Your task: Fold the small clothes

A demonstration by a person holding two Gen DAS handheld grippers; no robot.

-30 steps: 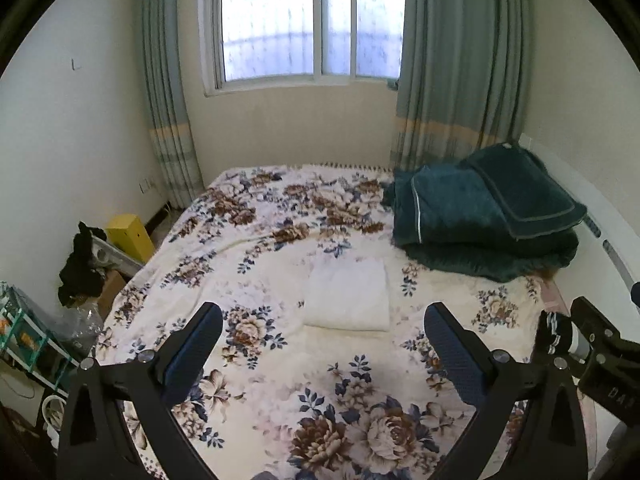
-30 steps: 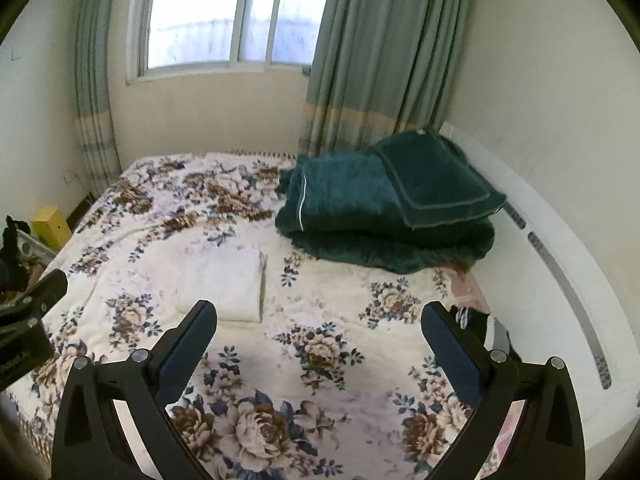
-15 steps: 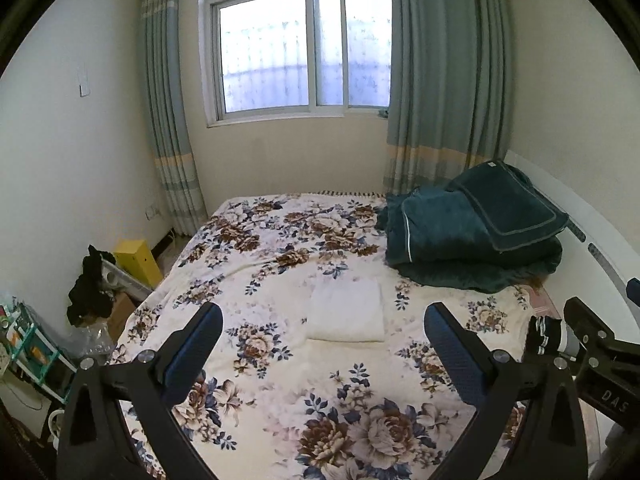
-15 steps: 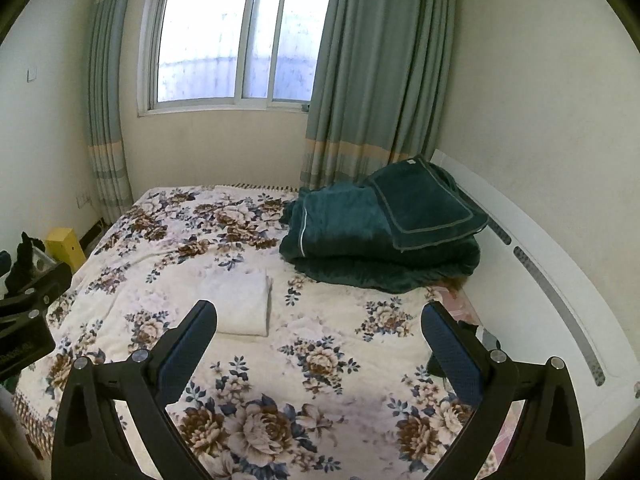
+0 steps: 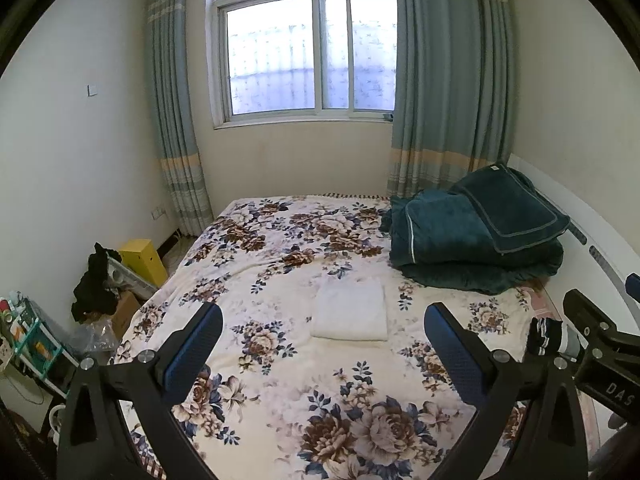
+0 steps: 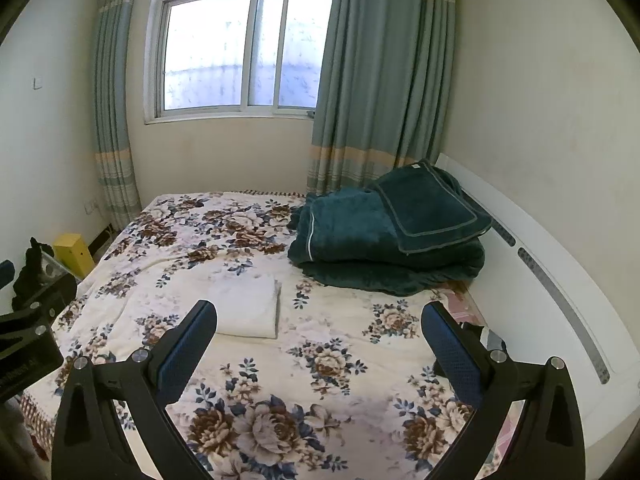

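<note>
A white garment (image 5: 350, 309) lies folded into a flat rectangle in the middle of the floral bedspread (image 5: 280, 264); the right wrist view shows the same white garment (image 6: 248, 307) left of centre. My left gripper (image 5: 322, 334) hangs open above the near part of the bed, well short of the garment, nothing between its blue pads. My right gripper (image 6: 319, 332) is open too, held off to the right of the garment with nothing in it. The right gripper's body (image 5: 600, 340) shows at the right edge of the left wrist view.
A folded dark green blanket (image 5: 476, 240) is piled at the far right by the white headboard (image 6: 540, 264). A small dark item (image 6: 476, 332) lies near the headboard. Left of the bed stand a yellow box (image 5: 142, 258), black cloth and shelf clutter (image 5: 24, 340). Window and curtains behind.
Both grippers have drawn back and tilted up from the bed, so the garment looks smaller and farther and more of the window shows. Both stayed open; the garment has not moved.
</note>
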